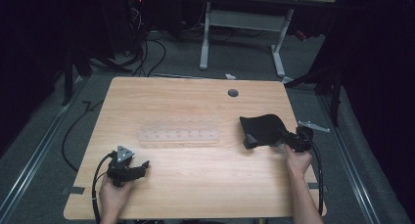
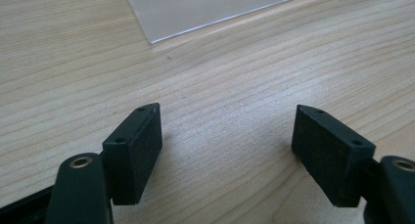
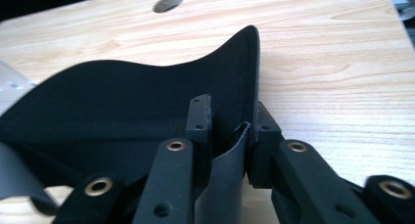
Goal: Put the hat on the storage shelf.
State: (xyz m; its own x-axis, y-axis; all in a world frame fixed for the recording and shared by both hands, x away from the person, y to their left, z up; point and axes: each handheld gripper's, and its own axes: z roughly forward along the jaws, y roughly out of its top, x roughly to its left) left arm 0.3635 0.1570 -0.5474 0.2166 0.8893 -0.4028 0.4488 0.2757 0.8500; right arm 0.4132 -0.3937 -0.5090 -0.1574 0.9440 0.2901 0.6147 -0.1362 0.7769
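A black flexible sheet point(image 1: 264, 128) lies on the right side of the wooden table point(image 1: 195, 185), its near-right edge curled up off the surface. My right gripper point(image 1: 289, 141) is shut on that raised edge. In the right gripper view the sheet point(image 3: 122, 101) stands pinched upright between the two pads of that gripper point(image 3: 230, 119). My left gripper point(image 1: 143, 166) rests low over the table's front left, jaws wide apart. In the left gripper view the left gripper point(image 2: 227, 136) has bare wood between its fingers. A clear plastic rack point(image 1: 178, 131) lies at the table's middle, and its corner point(image 2: 205, 9) lies ahead of the left jaws.
A round cable hole point(image 1: 233, 93) sits near the table's far edge, also seen beyond the sheet as a dark oval hole point(image 3: 168, 2). Behind the table stands a white-legged desk point(image 1: 244, 23), with cables point(image 1: 151, 53) on the floor. A cable trails from each gripper off the front edge.
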